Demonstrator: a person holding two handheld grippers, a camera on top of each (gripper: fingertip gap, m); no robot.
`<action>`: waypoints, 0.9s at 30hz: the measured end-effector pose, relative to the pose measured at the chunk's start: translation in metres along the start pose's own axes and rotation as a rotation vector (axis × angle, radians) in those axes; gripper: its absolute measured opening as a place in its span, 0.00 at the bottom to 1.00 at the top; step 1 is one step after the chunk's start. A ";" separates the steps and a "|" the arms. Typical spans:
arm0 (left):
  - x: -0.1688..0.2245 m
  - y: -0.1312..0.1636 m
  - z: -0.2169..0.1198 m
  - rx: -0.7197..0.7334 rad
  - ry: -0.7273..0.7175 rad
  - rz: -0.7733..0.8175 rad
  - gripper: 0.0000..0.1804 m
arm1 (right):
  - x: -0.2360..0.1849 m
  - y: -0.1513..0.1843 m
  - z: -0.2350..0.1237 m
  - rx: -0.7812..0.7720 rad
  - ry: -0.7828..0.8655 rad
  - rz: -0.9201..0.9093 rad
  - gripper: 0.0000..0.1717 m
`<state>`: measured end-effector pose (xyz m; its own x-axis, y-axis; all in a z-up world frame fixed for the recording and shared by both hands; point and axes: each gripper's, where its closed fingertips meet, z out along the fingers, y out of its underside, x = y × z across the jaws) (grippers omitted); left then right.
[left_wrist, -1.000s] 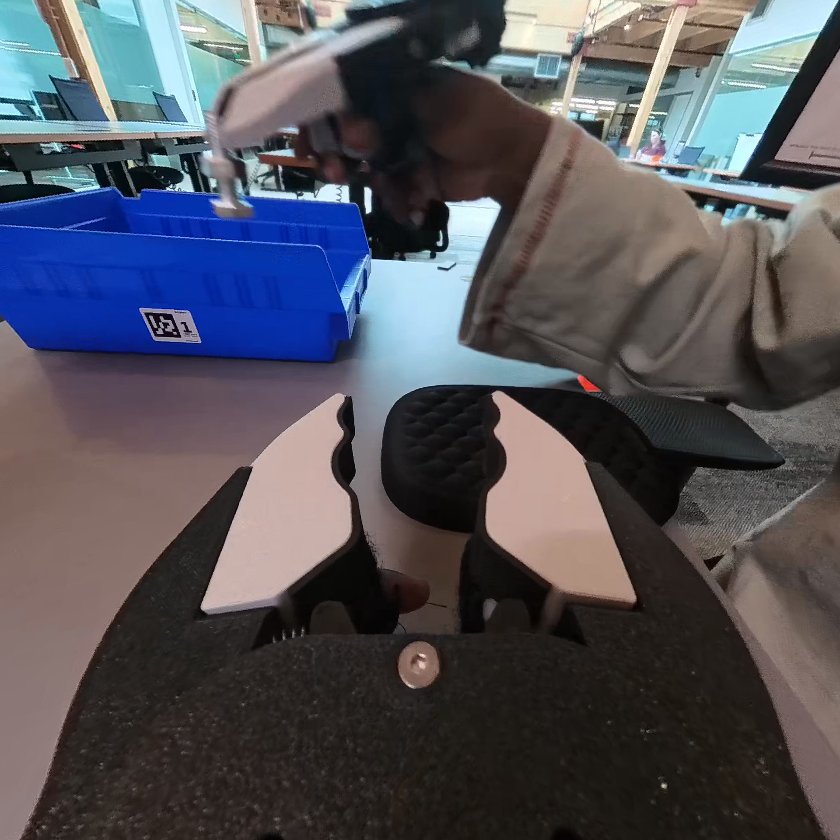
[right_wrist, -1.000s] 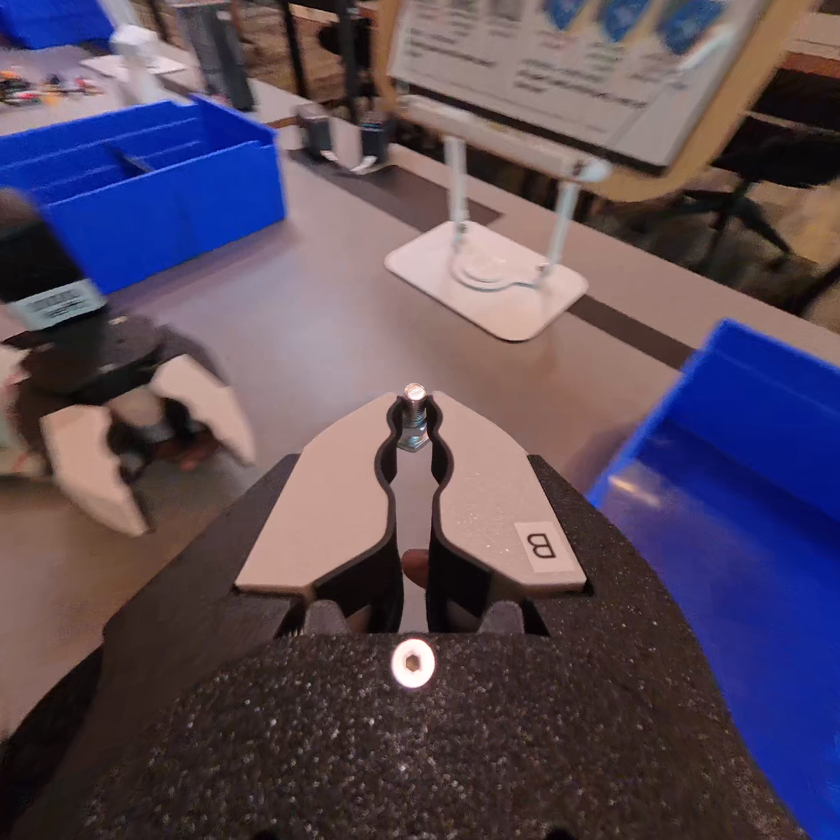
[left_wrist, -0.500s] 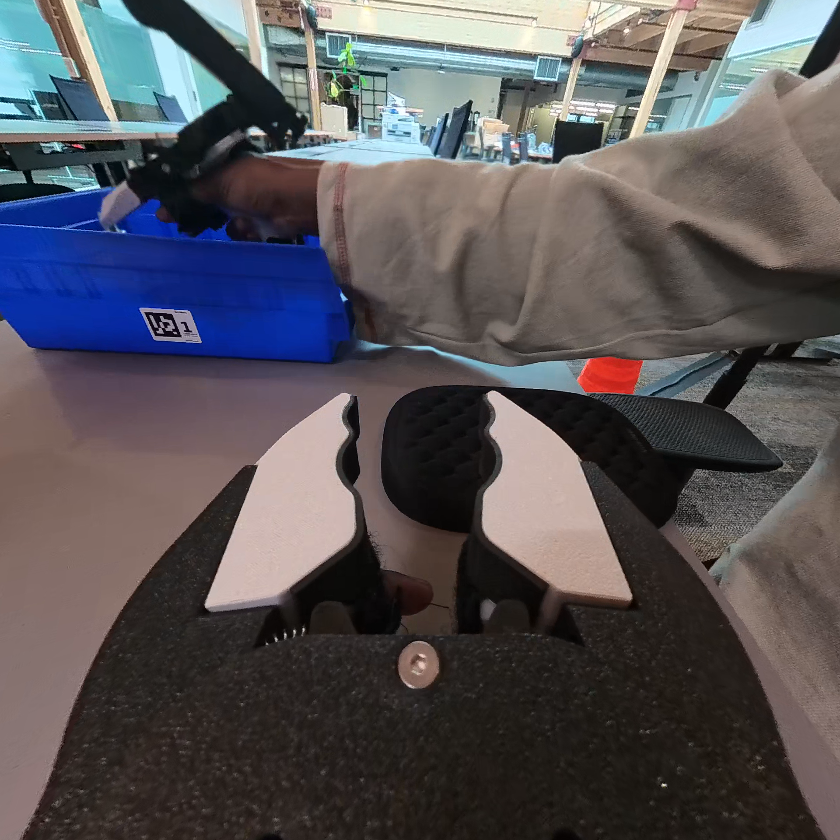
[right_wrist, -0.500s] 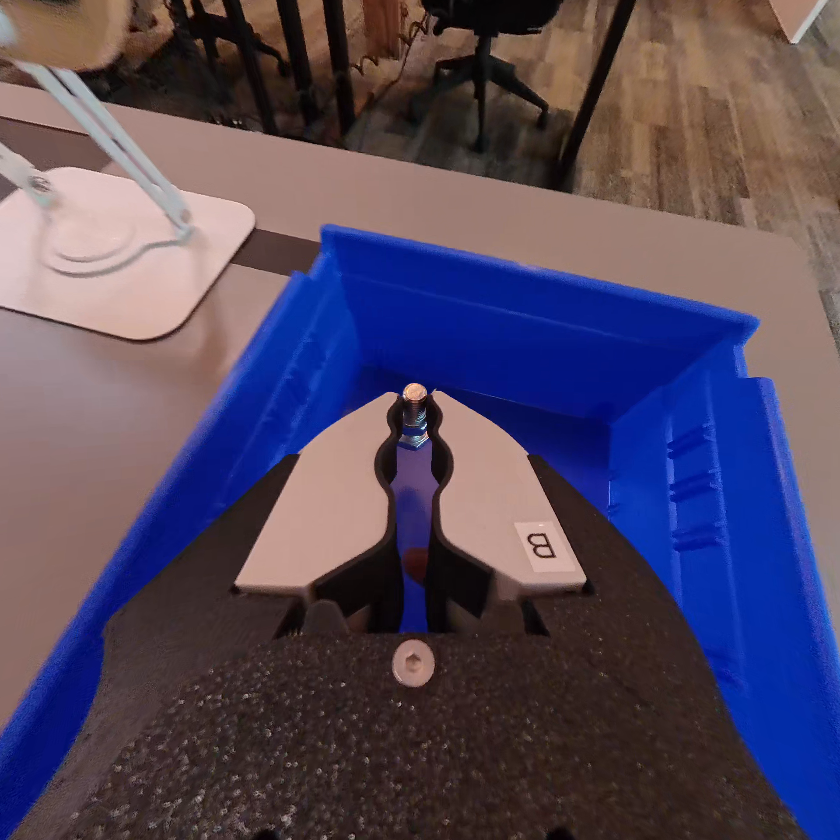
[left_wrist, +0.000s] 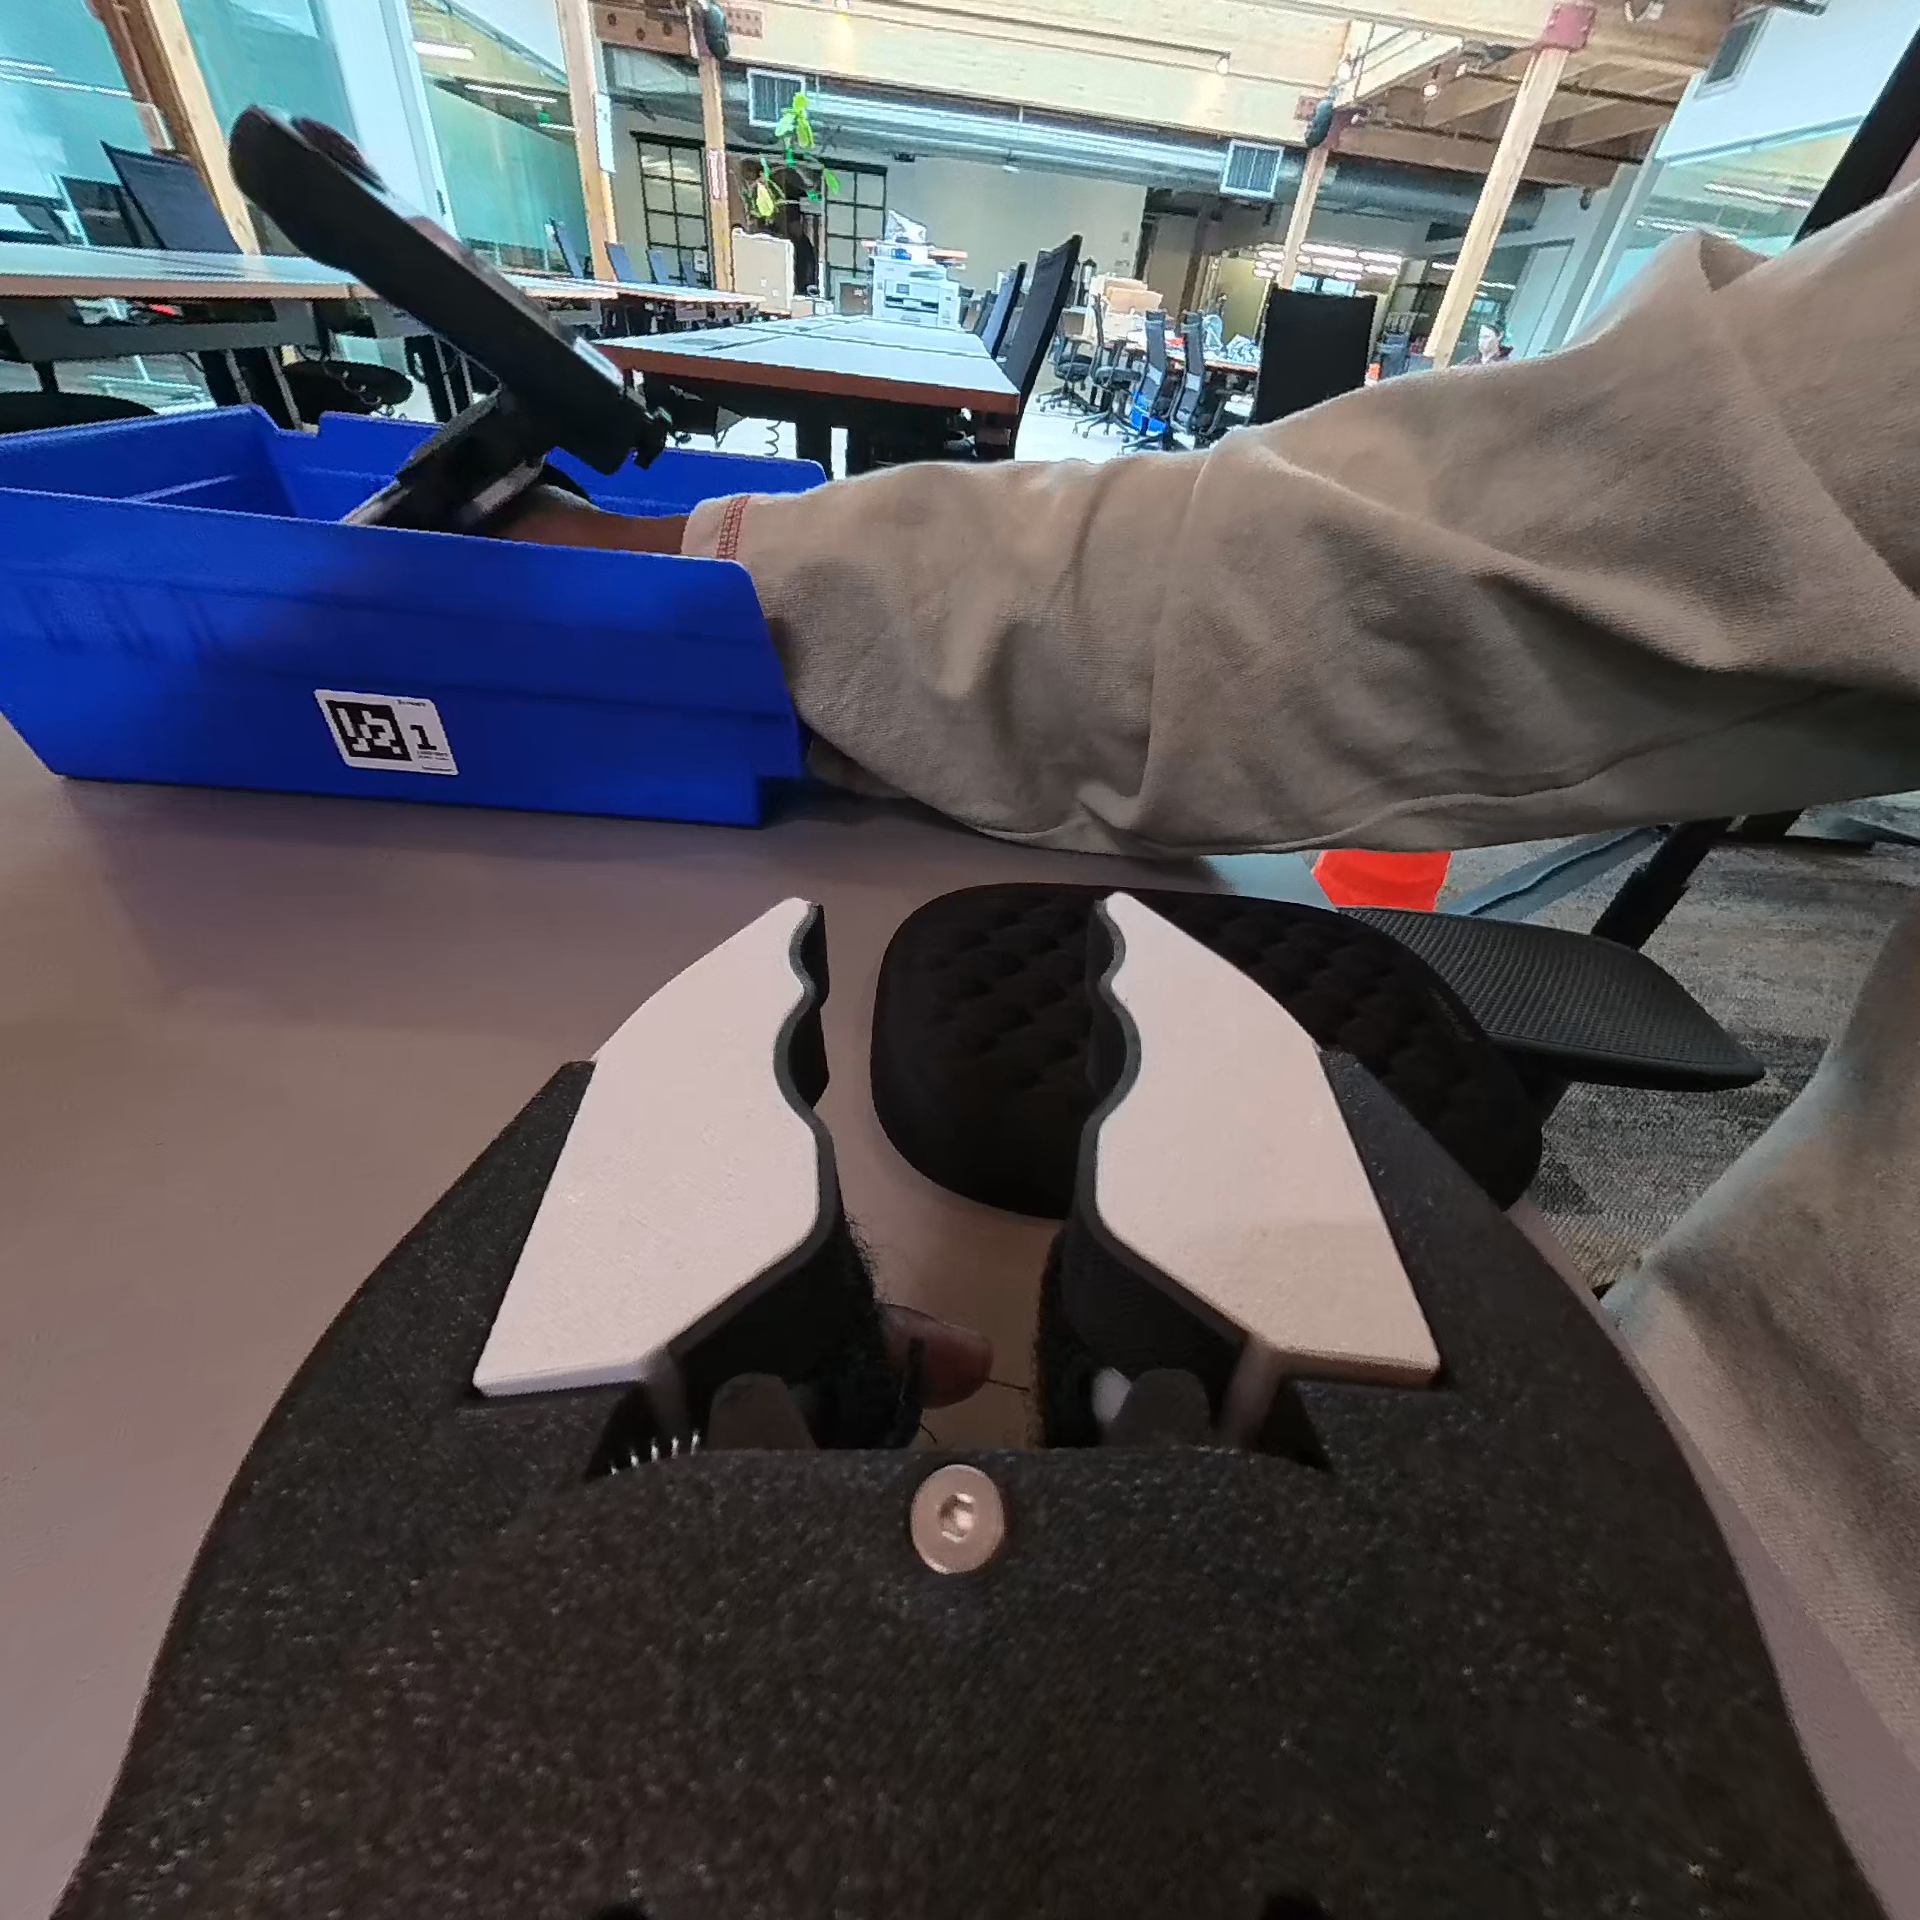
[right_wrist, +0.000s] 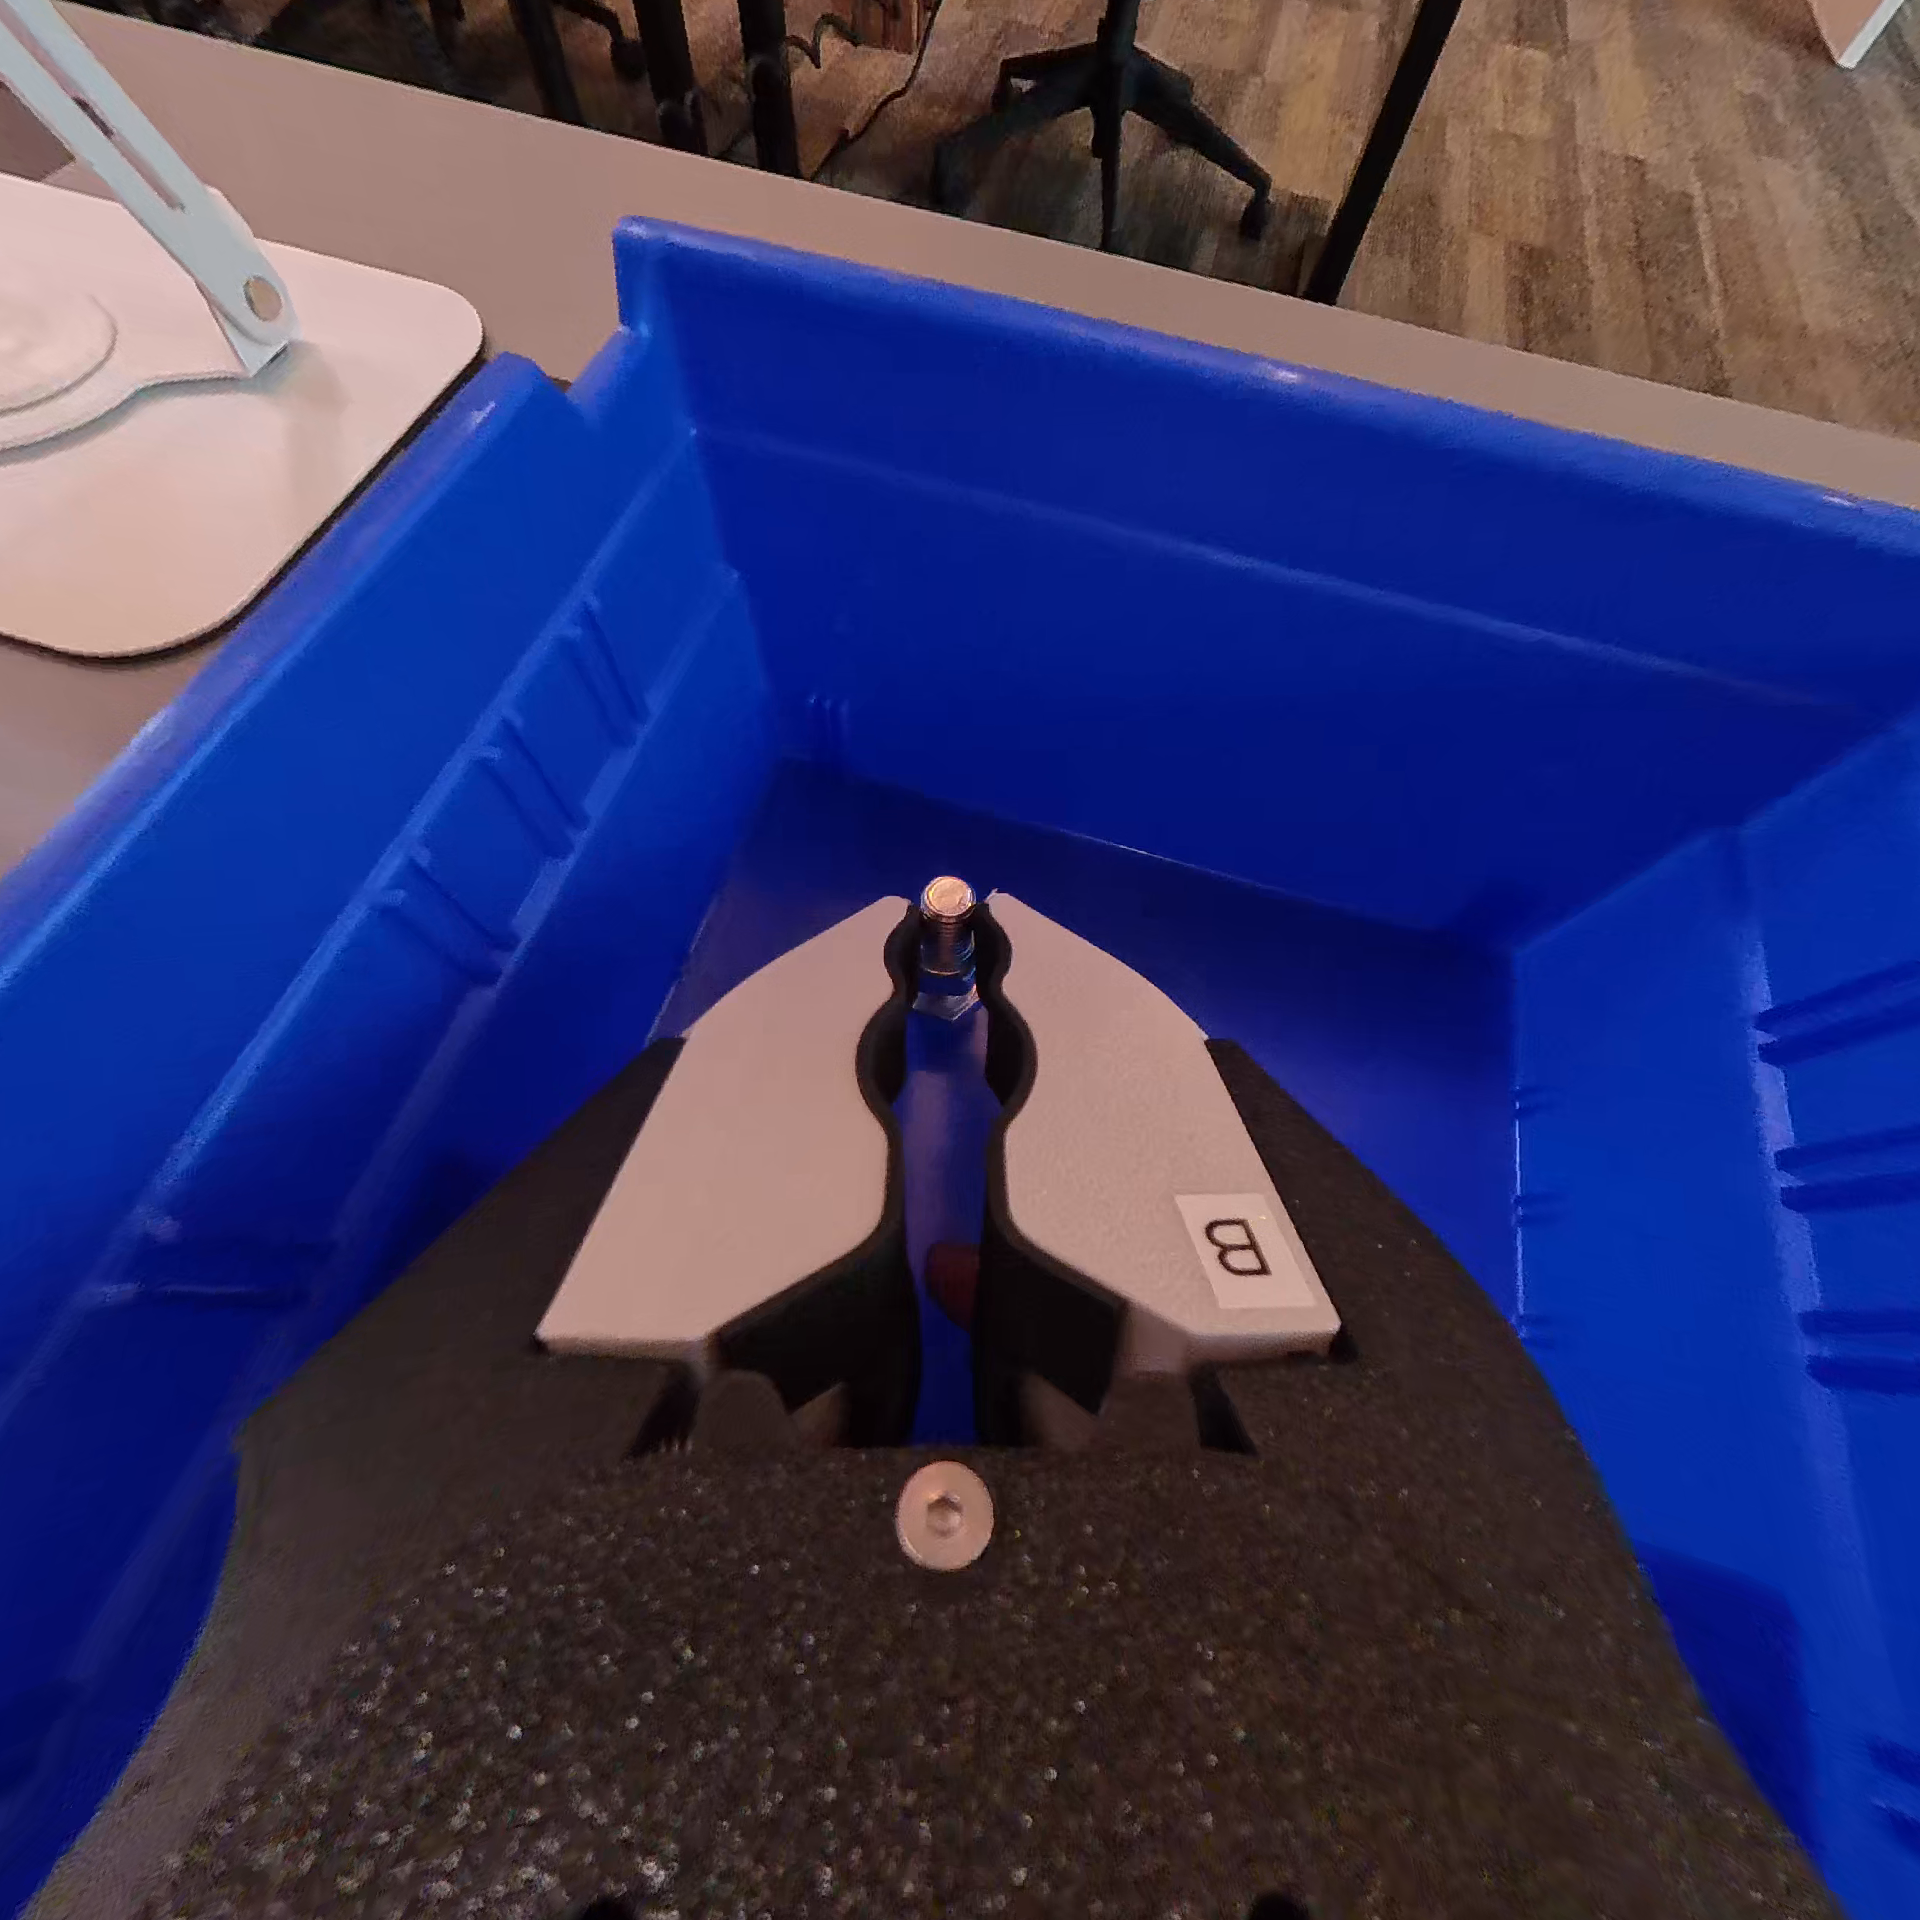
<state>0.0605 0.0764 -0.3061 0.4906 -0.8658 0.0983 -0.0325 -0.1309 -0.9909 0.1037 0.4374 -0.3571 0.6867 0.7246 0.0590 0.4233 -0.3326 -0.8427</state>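
The right gripper (right_wrist: 951, 914), at frame centre, clamps a steel bolt with a nut (right_wrist: 948, 951) low inside the blue bin (right_wrist: 1143, 582); the grip is best held firm and the bolt level. The left gripper (left_wrist: 956, 925) gapes empty over the grey table (left_wrist: 312, 1039).

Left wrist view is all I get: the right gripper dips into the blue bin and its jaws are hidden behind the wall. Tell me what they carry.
Observer: The right gripper is shut on a small silver bolt, threaded end up.
Operator: Report what's on the shaft.
Observer: A hex nut sits lower on it, between the jaws.
Operator: Describe the bin floor there.
Observer: The blue bin shows only bare floor ahead of the bolt.
Operator: Say what's beyond the bin.
Observer: A white stand base on the table.
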 end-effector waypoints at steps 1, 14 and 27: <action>0.000 0.000 0.000 -0.003 0.003 0.001 0.26 | -0.001 0.001 0.001 -0.006 -0.004 -0.006 0.05; 0.003 0.002 0.001 -0.014 0.007 0.022 0.26 | -0.003 -0.003 -0.005 0.006 0.002 -0.026 0.10; 0.003 0.003 0.003 -0.027 0.013 0.024 0.26 | -0.054 -0.081 -0.164 0.436 0.023 0.069 0.49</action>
<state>0.0644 0.0746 -0.3091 0.4781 -0.8750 0.0760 -0.0673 -0.1228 -0.9901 0.1297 0.3264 -0.2044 0.7195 0.6944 0.0024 0.0906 -0.0904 -0.9918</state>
